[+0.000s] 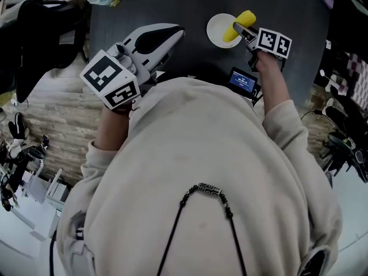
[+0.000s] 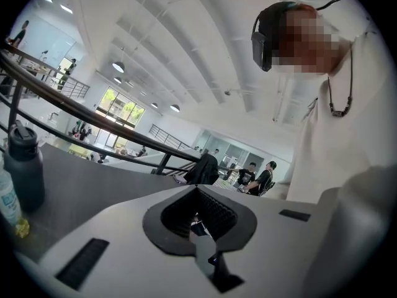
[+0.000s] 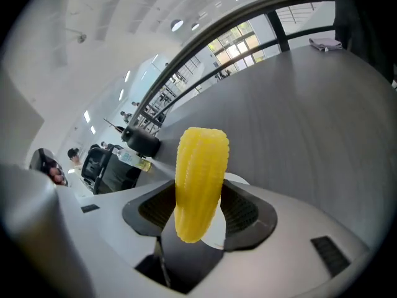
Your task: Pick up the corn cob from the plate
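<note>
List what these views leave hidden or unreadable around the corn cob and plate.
- Plate: right gripper view, mostly hidden behind corn cob and right gripper.
- Small screen: head view, text too small to read.
- Clear bottle: left gripper view, cut off by left edge.

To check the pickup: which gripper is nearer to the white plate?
Right. The right gripper holds the corn cob over the plate; the left gripper is apart, to its left, shut.
</note>
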Motion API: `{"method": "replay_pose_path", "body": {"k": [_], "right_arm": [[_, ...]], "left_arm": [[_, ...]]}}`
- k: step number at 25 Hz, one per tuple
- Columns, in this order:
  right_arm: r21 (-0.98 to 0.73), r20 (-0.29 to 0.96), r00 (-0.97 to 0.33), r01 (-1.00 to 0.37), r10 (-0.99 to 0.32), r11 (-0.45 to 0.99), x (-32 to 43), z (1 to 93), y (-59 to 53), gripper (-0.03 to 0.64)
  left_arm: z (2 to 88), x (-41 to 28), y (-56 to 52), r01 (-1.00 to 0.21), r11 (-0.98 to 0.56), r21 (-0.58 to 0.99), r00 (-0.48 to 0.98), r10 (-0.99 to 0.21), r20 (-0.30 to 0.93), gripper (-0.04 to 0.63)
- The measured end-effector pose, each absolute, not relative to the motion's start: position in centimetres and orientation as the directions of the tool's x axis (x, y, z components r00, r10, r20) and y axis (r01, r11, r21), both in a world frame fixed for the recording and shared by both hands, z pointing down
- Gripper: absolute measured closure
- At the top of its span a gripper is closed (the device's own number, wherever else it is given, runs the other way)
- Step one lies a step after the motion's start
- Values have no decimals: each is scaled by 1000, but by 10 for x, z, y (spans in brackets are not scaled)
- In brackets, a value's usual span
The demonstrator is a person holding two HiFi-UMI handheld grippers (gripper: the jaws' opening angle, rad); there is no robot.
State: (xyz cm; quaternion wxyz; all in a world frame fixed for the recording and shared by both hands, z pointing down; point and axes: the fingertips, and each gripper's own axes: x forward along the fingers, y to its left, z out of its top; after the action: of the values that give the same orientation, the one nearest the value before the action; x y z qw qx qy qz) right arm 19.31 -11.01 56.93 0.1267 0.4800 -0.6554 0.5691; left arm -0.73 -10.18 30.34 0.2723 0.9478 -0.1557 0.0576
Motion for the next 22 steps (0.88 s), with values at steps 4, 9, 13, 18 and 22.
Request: {"method": "replay_pose_path", "body": {"k": [4,9,13,18,22], "right_arm": [[-665,613,-500,-744,-612,-59,199,517,-114,379],[-702,454,-480,-712,-751,31,205,433,-109,379],[-696,389,-456,-715,-800,69,206,379,-91,379],[-629,276,-455,-752,-847,199,196,303,-77,379],[-578,178,-480,-757,-859,304,178,258,-63,379]], "left_arm": [[290,4,-100,-262,-845,467,964,-206,168,591],[278,13,-95,-200,-865,461,979,-153,137,591],[275,20,-86,-147,-878,456,987,-103,121,591],[267,27,-78,-90,-898,430,994,-51,102,591],[261,28,-74,-54,-909,413,996,-18,90,591]]}}
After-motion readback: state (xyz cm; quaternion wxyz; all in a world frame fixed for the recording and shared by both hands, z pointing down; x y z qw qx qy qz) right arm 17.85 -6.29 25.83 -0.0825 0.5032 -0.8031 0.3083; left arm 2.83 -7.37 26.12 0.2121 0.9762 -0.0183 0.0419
